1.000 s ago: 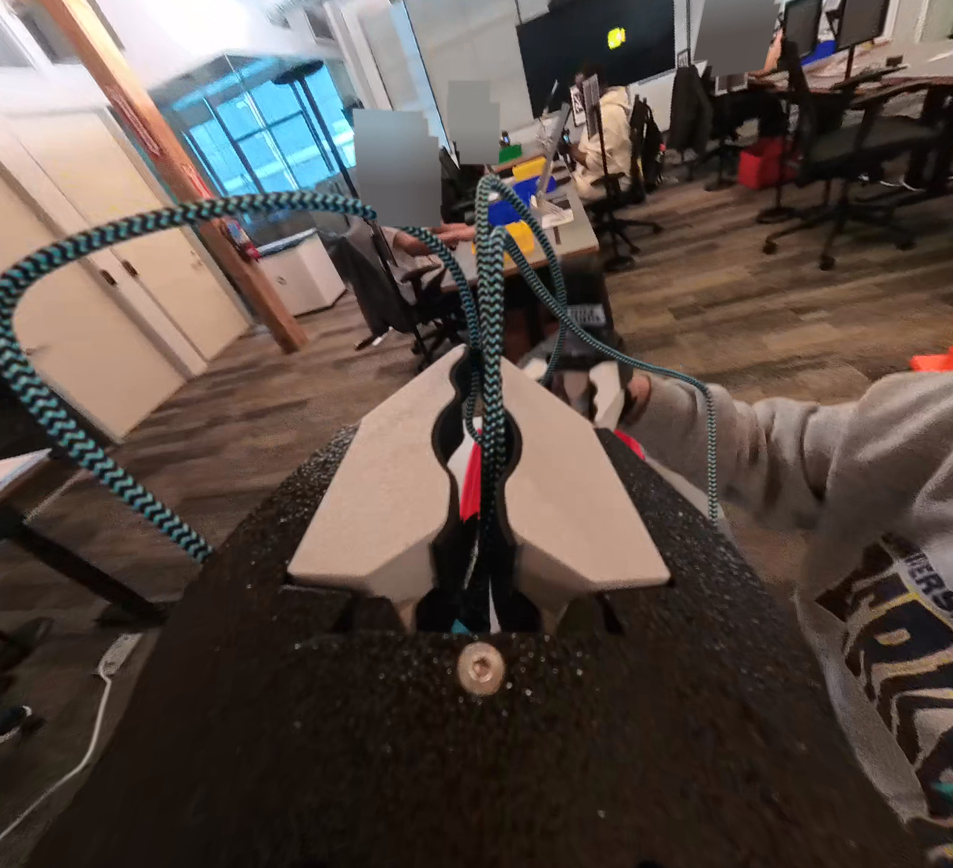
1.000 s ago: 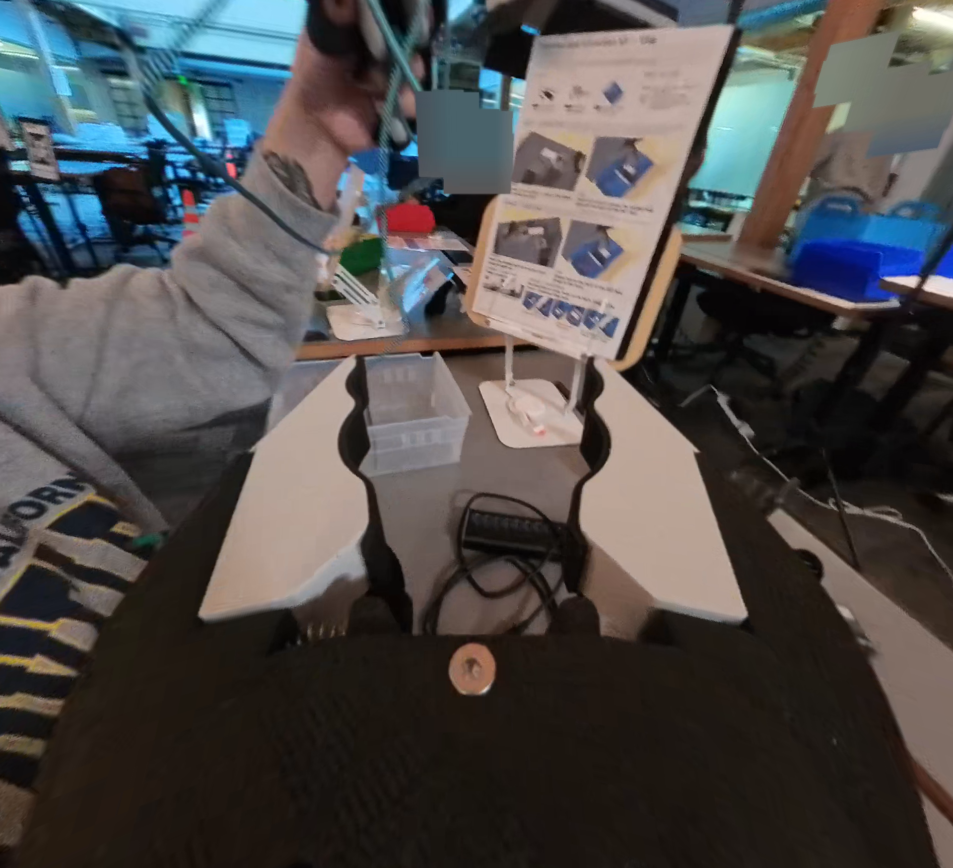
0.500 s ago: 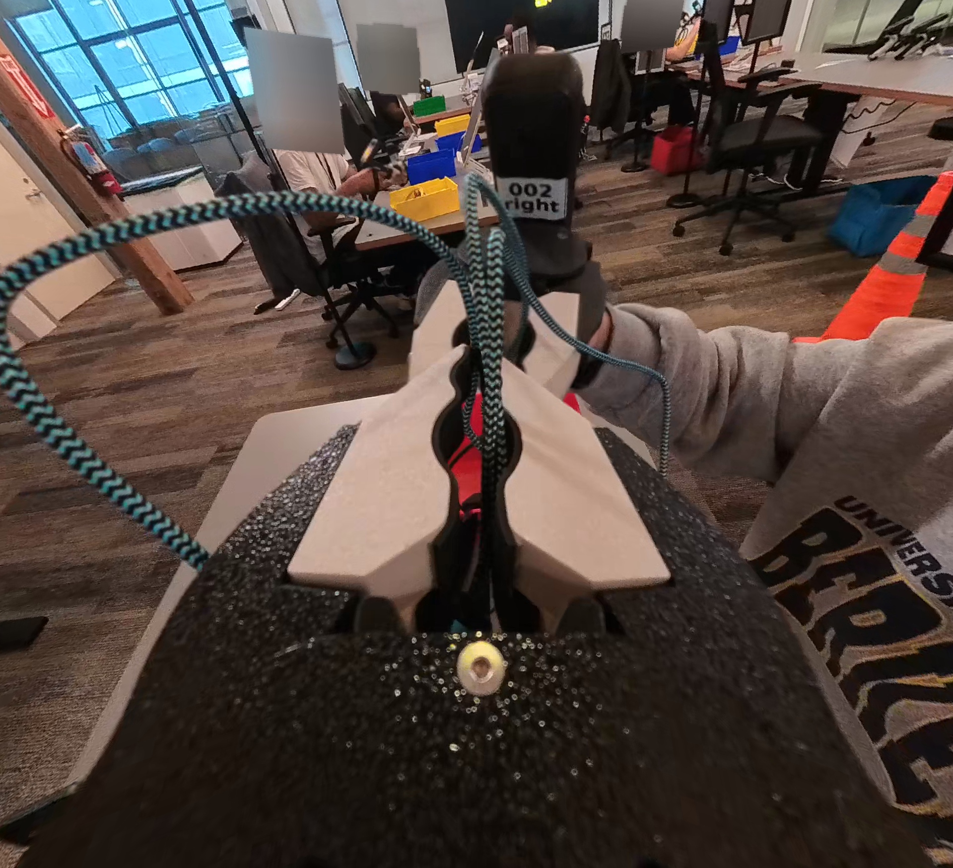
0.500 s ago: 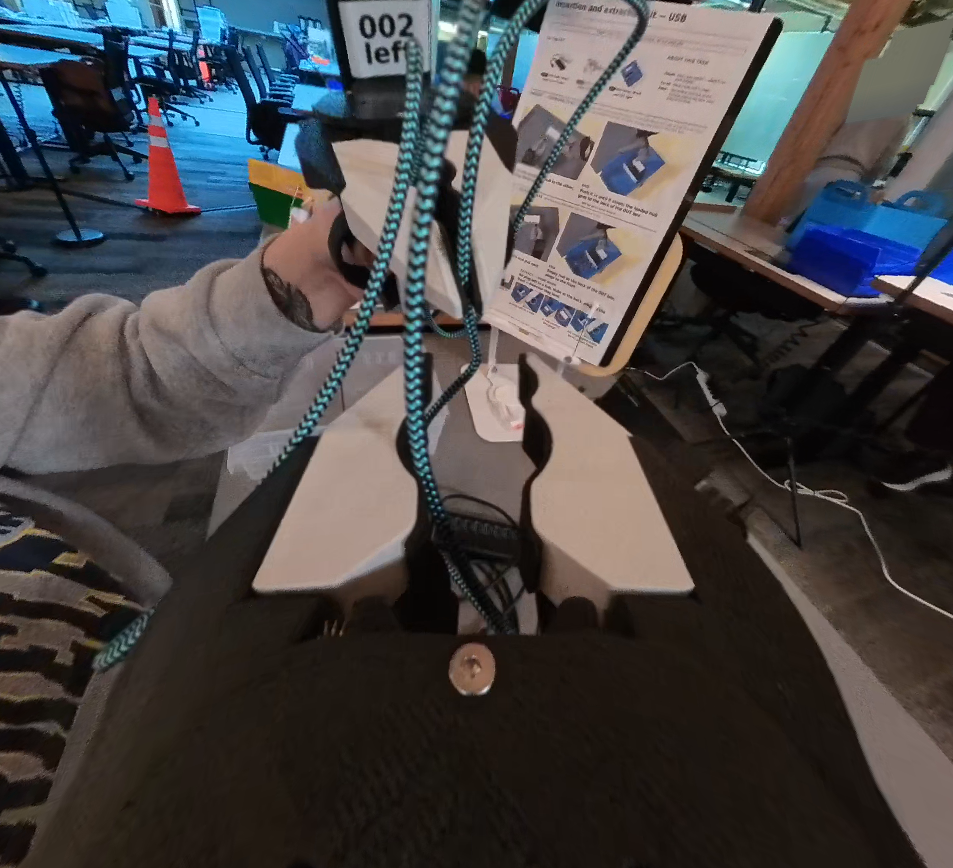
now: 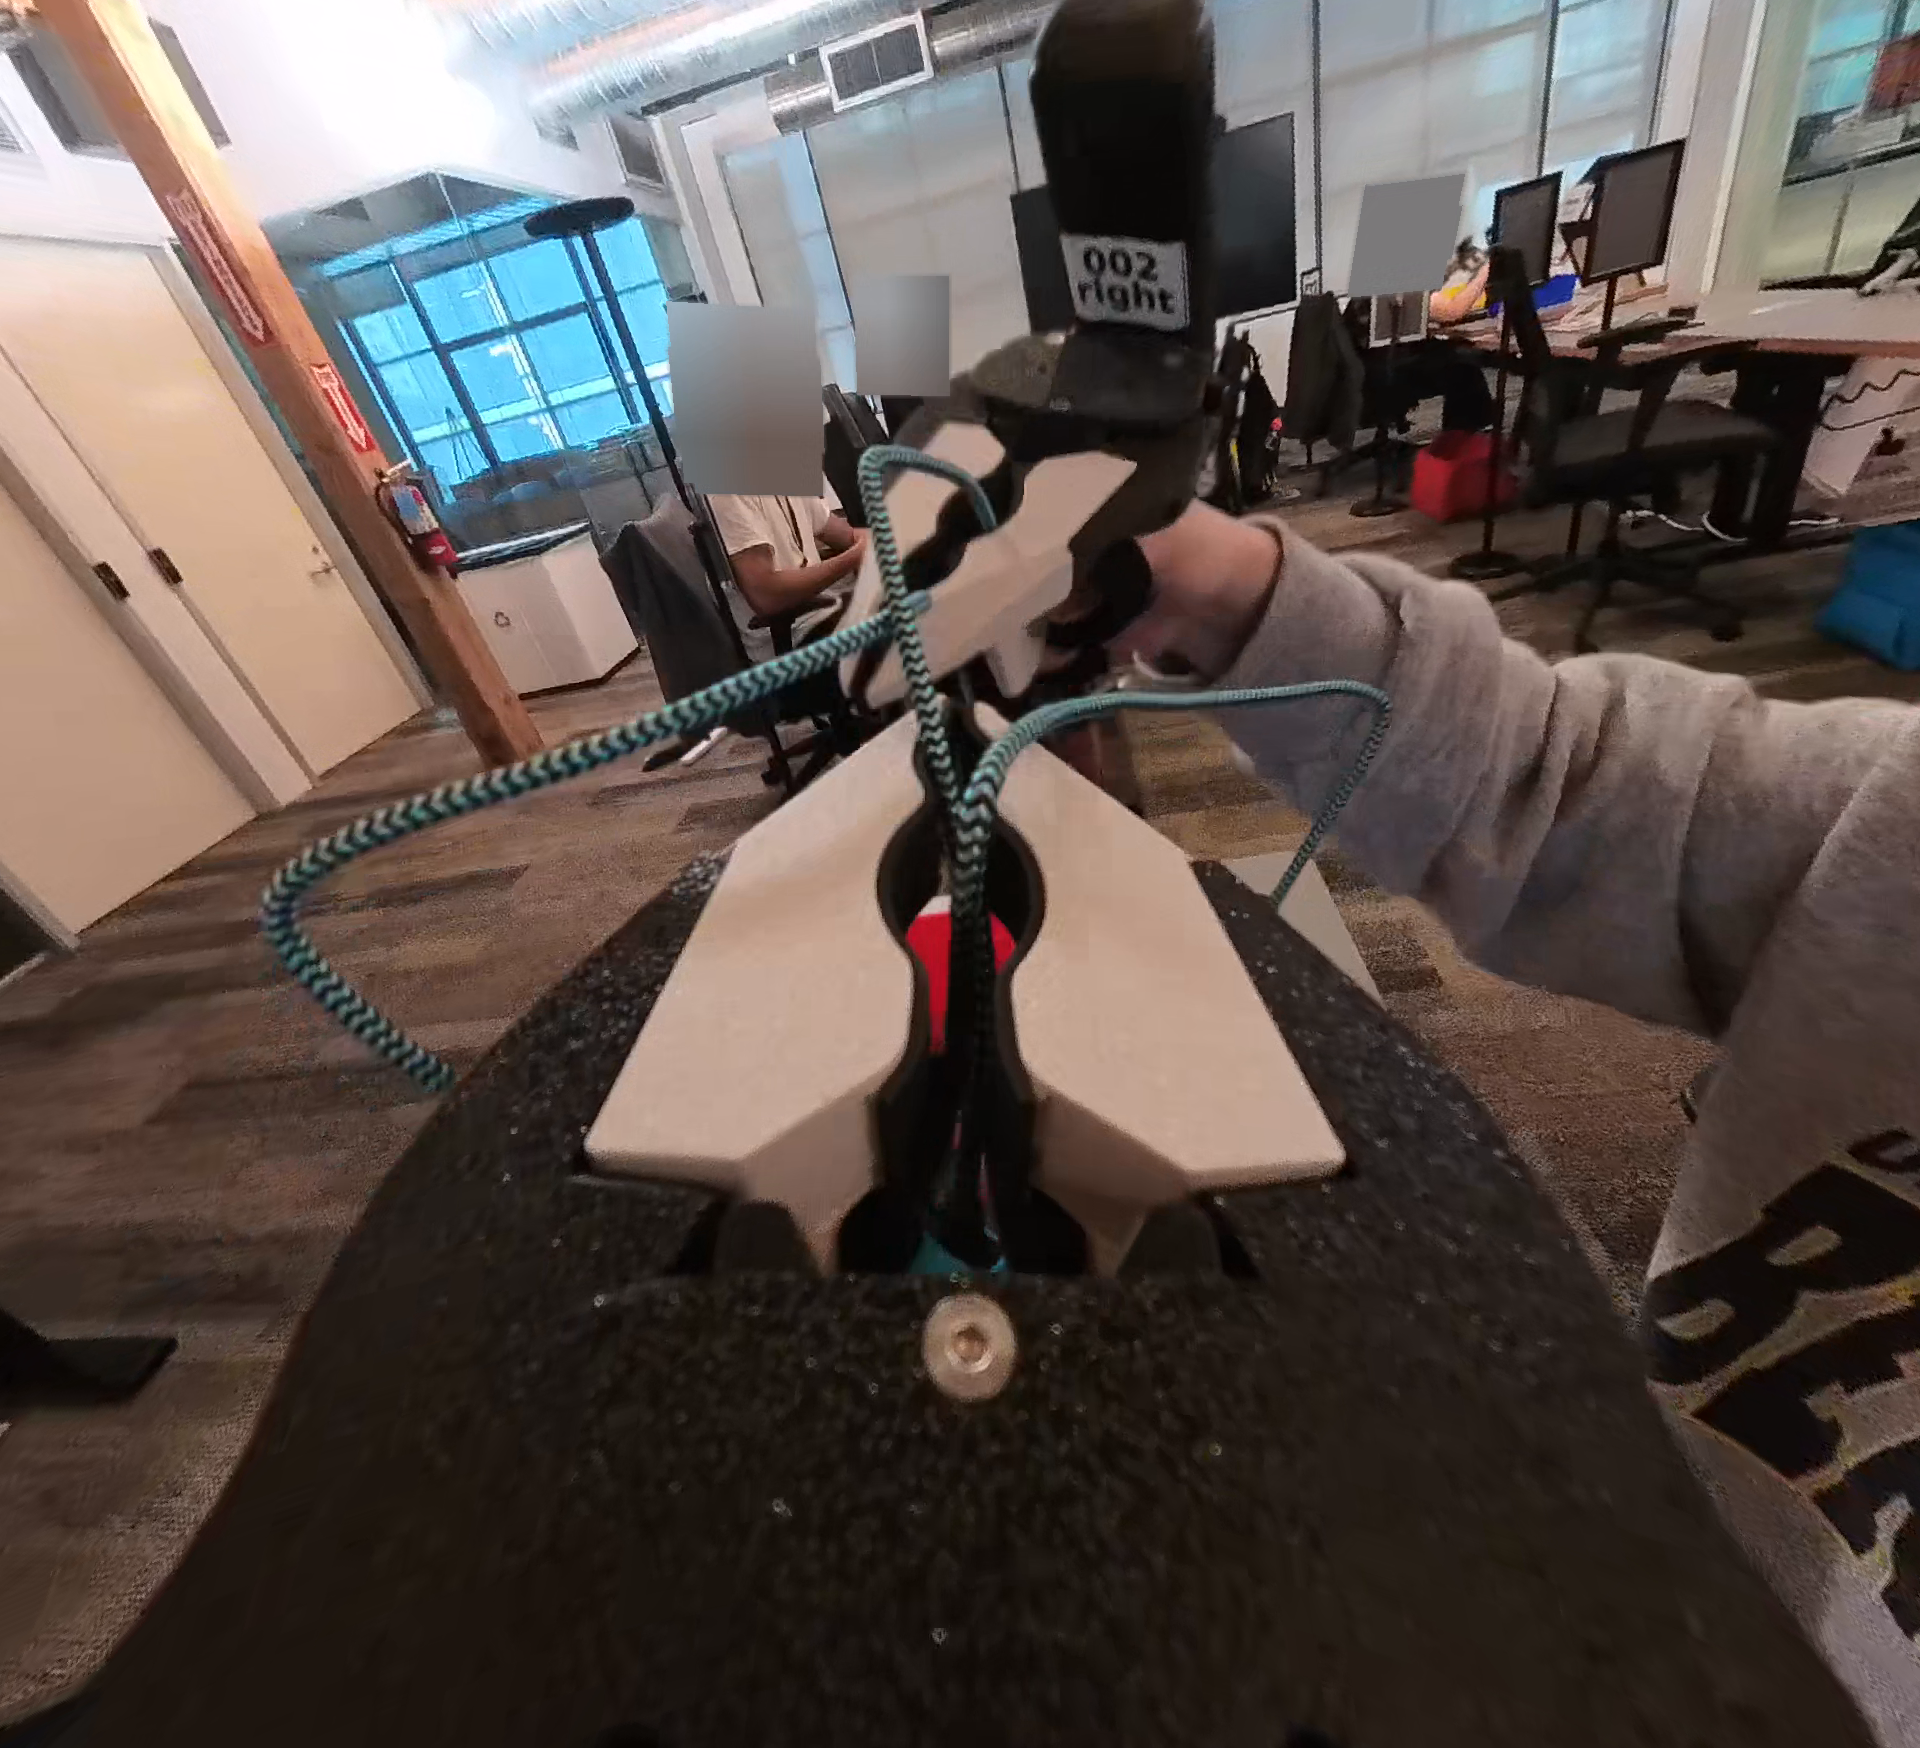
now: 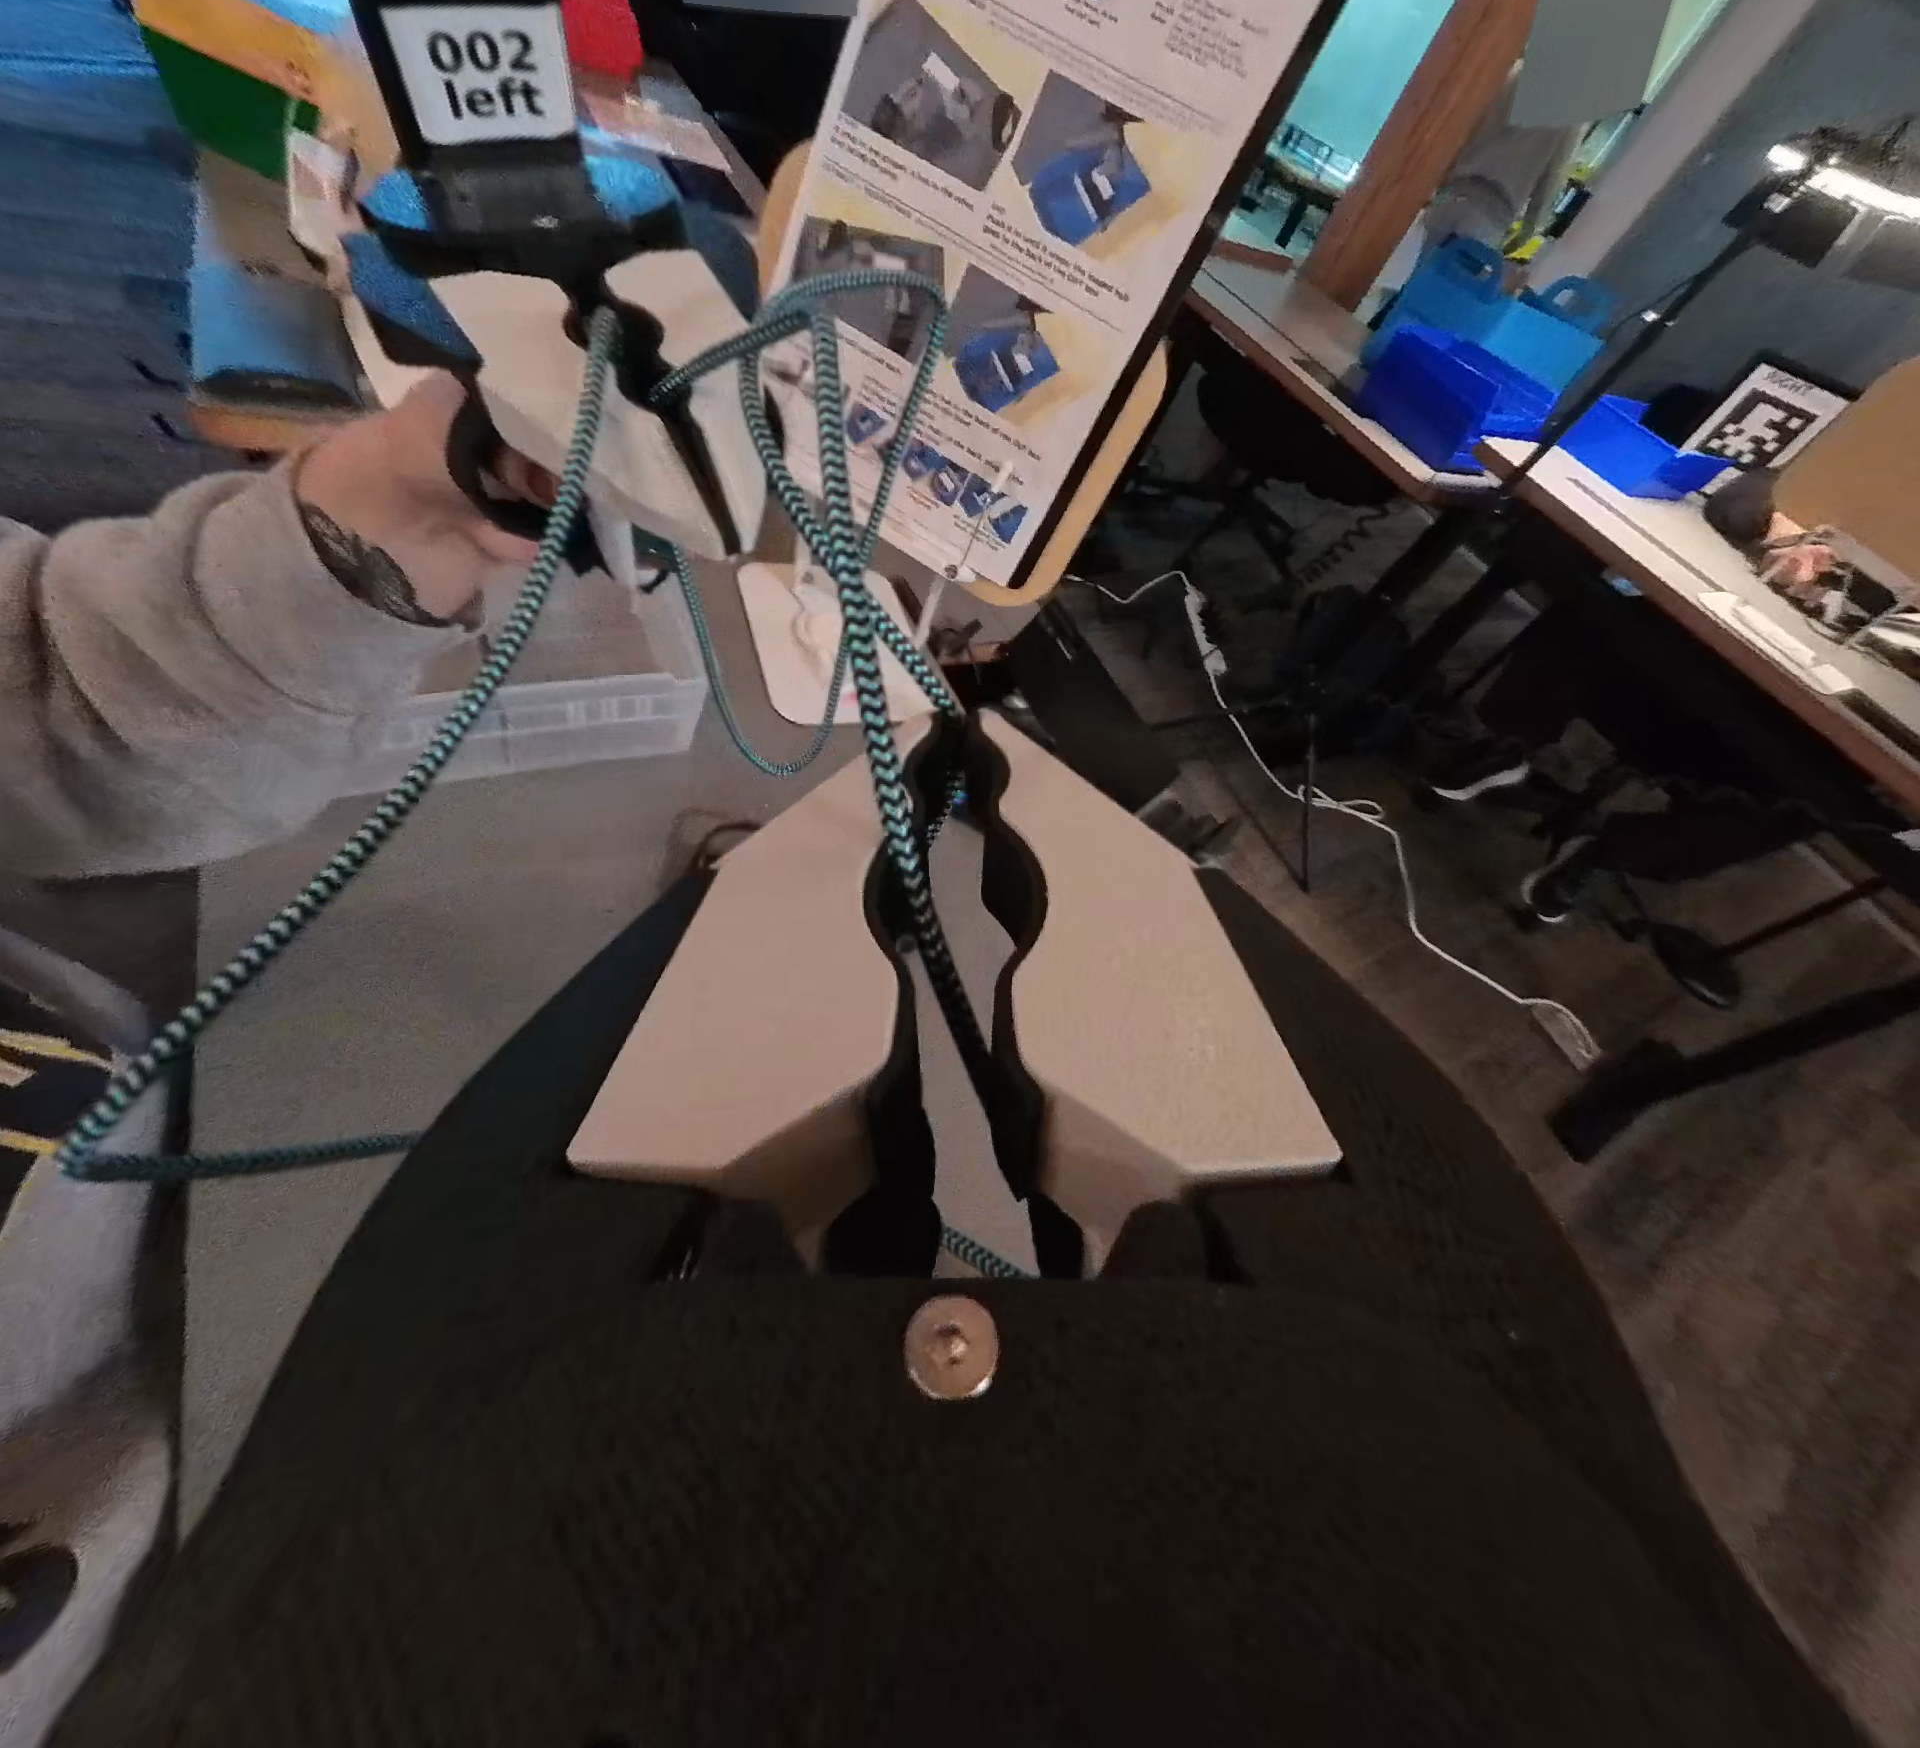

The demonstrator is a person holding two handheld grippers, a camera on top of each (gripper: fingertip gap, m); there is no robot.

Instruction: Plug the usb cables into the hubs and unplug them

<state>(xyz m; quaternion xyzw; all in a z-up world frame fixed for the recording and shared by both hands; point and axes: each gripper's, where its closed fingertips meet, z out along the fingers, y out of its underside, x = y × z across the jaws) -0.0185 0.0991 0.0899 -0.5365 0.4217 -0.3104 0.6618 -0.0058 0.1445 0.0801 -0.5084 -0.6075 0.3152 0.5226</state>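
A teal-and-black braided USB cable hangs in loops between my two grippers, above the table. My left gripper is shut on it; the cable runs down through the slot between its white fingers, with something red behind it. My right gripper faces it just beyond its tips, fingers together on the same cable. In the right wrist view my right gripper is shut, the cable passing between its fingers. My left gripper is up at the left, with cable loops hanging from it.
A picture instruction board stands on a white base on the grey table. A clear plastic bin sits under the person's sleeve. Blue bins are on desks to the right. A white cord lies on the floor. There is about 5 cm between the tips of the two grippers.
My right gripper went from wide open to shut, closing on the braided cable. It has come up close in front of my left gripper, which stayed shut on the cable.
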